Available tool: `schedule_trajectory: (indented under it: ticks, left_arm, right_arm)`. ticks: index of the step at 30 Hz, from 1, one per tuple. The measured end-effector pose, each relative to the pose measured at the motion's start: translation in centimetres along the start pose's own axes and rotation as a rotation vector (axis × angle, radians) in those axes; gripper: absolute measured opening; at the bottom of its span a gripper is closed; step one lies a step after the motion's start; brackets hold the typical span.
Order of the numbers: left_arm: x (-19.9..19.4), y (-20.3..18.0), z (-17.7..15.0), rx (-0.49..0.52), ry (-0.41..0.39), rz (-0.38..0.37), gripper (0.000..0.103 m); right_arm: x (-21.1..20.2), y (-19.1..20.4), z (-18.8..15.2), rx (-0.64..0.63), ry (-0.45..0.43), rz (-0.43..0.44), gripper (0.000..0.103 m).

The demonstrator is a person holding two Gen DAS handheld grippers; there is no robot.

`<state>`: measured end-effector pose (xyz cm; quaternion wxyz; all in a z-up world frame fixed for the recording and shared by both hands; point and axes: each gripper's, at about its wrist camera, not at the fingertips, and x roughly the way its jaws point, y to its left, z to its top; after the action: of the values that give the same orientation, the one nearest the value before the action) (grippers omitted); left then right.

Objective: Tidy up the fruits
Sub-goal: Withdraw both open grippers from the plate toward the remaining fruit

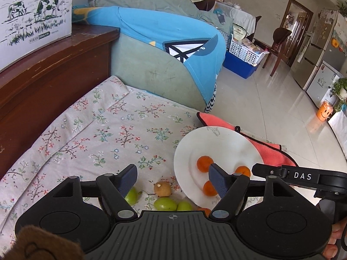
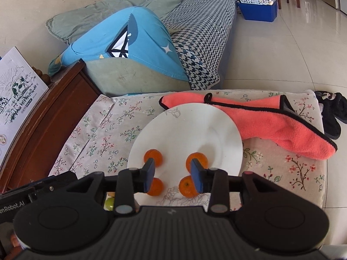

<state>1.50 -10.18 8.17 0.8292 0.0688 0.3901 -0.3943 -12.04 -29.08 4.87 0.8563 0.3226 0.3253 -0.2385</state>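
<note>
A white plate (image 2: 195,130) lies on the flowered cloth and holds several small oranges (image 2: 196,160). My right gripper (image 2: 173,176) hovers over the plate's near side, open by a modest gap with nothing between its blue pads. My left gripper (image 1: 173,178) is open wide and empty, above the cloth just left of the plate (image 1: 227,147). Under it lie three green fruits (image 1: 164,203) and a brown one (image 1: 162,189). The right gripper's black housing (image 1: 303,176) shows at the right of the left wrist view.
A pink towel (image 2: 271,125) lies behind and right of the plate. A dark wooden cabinet (image 1: 43,86) with a cow-printed box (image 1: 32,17) borders the left. A sofa with a blue cloth (image 1: 162,34) stands behind. The cushion's right edge drops to tiled floor with black slippers (image 2: 334,112).
</note>
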Motion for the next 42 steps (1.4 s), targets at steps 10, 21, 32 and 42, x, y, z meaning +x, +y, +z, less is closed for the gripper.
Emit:
schedule_trajectory:
  ticks: [10,21,32,42]
  left_arm:
    - [-2.0,3.1,-1.2,-0.014,-0.002,0.040,0.074]
    - [-2.0,5.5,-2.6,-0.015,0.041,0.069,0.074]
    - [0.3,6.4,-4.4,0.042,0.151,0.115,0.074]
    - [2.8,5.7,-4.3,0.087,0.164,0.123,0.074]
  right_arm:
    - [-1.4,1.3,-2.2,-0.044,0.016,0.024,0.038]
    - [-2.3,1.6,-4.6,-0.023,0.069,0.064,0.038]
    - [0.0,2.1,-6.7,-0.011,0.176,0.037,0.038]
    - [2.1,2.9,-7.0,-0.001,0.200,-0.021,0.038]
